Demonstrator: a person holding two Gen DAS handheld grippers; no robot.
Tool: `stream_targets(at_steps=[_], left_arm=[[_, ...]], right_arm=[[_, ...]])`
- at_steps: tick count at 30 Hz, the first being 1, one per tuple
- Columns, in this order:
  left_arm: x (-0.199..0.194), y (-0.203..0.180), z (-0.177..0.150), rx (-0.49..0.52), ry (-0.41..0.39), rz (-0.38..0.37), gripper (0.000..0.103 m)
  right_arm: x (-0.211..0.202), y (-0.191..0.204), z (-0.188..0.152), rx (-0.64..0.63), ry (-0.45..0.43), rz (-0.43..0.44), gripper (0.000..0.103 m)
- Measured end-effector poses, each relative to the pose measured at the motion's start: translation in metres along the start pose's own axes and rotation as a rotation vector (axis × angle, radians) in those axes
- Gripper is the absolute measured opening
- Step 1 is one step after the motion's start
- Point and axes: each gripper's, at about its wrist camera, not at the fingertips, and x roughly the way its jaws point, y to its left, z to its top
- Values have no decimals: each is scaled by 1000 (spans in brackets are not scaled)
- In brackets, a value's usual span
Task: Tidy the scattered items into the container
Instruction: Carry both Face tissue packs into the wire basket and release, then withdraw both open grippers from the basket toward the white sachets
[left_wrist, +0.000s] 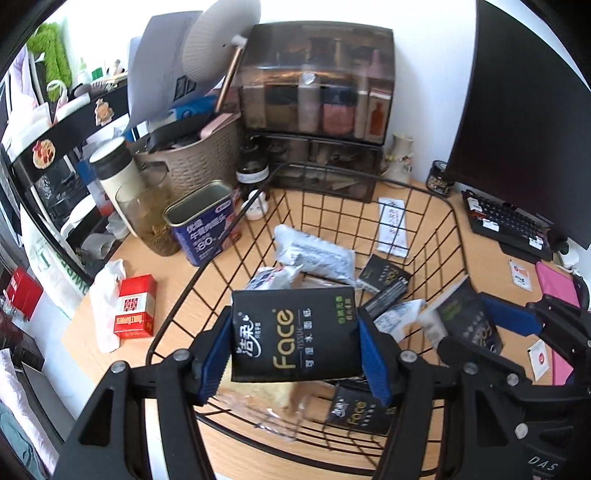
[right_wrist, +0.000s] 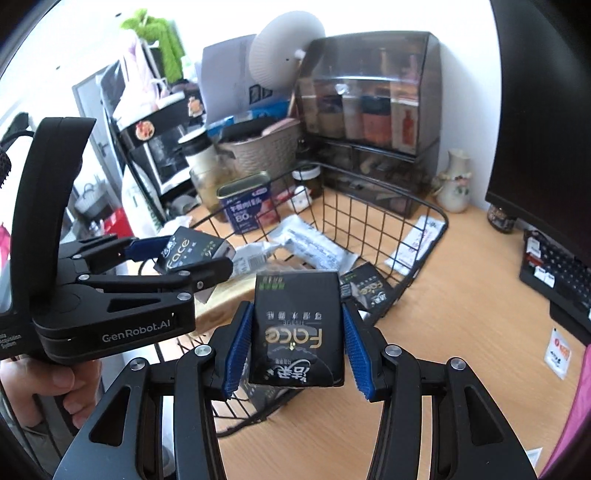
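Wooden desk (left_wrist: 177, 280) | wire basket (left_wrist: 436, 206) | keyboard (left_wrist: 509, 225) | monitor (left_wrist: 524, 110)

Four black tissue packs (left_wrist: 295, 332), one basket (left_wrist: 436, 206)

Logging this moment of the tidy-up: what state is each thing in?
left hand-held gripper: shut on a Face tissue pack, over the basket.
right hand-held gripper: shut on another tissue pack.
wire basket: partly filled with packets.
blue tin: lid off.
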Motion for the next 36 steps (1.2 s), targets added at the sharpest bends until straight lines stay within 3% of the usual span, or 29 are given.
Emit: stream_targets(at_steps=[5,8,11,18,25,36], left_arm=[[7,7,-2,-9,19,-1,69],[8,11,-2,-18,29,4,71],[3,10,-2,-19,17,10,72],[-10,-17,4,25,-6,-8,73],[-19,-76,9,99,-28,-63,74],[10,-233,-12,318,50,-228,74]], right_arm=[[5,7,4,0,-14,-7,49],[7,7,6,9,-15,-11,59],[1,4,3,18,-23,-10,59],[-35,-30,-4,69,-66,-63,59],[-85,-103,-27,181,-112,-172,59],[-145,-220,-116,361,-53,-349,59]])
